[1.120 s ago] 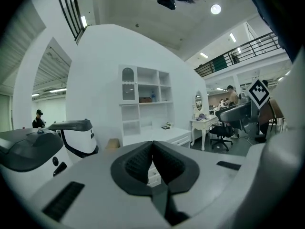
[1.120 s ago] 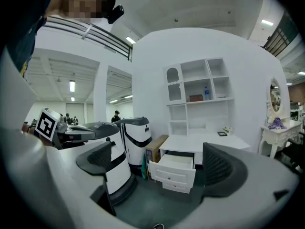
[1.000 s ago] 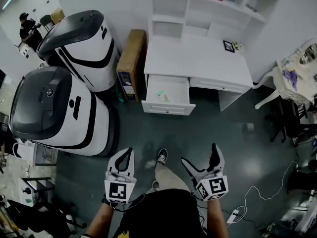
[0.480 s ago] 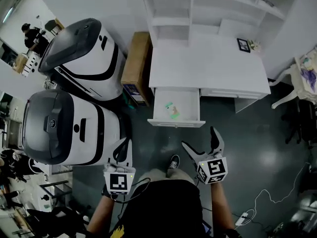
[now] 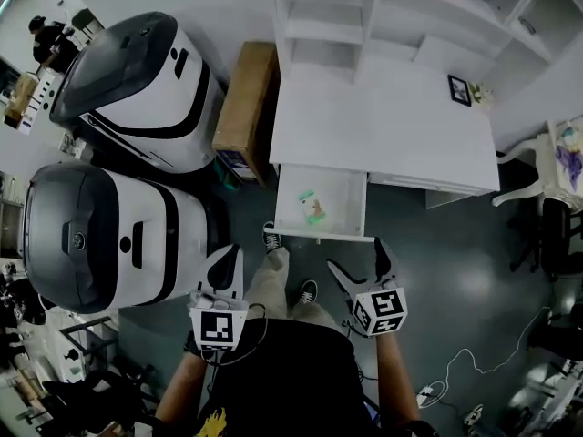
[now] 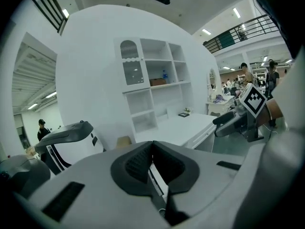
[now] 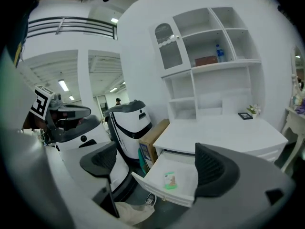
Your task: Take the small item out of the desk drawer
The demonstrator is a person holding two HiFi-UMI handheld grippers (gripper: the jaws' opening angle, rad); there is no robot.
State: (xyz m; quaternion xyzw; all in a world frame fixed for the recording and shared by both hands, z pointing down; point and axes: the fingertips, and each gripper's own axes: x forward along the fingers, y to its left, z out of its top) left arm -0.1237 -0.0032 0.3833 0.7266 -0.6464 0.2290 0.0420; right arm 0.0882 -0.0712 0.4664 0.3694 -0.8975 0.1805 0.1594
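The white desk (image 5: 383,126) has its left drawer (image 5: 301,229) pulled out. A small green item (image 5: 315,210) lies flat inside it, and it also shows in the right gripper view as the green item (image 7: 169,180) on the drawer (image 7: 159,194) floor. My right gripper (image 5: 358,260) hangs just short of the drawer front, at its right. Its jaws stand wide and are closing, with nothing between them (image 7: 159,168). My left gripper (image 5: 230,262) is shut and empty, left of the drawer and over the floor. Its pads (image 6: 138,159) meet in the left gripper view.
Two big white-and-black machines (image 5: 137,80) (image 5: 100,235) stand at the left. A cardboard box (image 5: 244,98) leans beside the desk. A shelf unit (image 5: 364,25) and a picture frame (image 5: 458,89) are on the desk. A chair (image 5: 556,153) stands right; a cable (image 5: 474,362) lies on the floor.
The person has stepped up to the desk, so the open drawer now lies just ahead of both grippers. One shoe has come forward to the drawer front.
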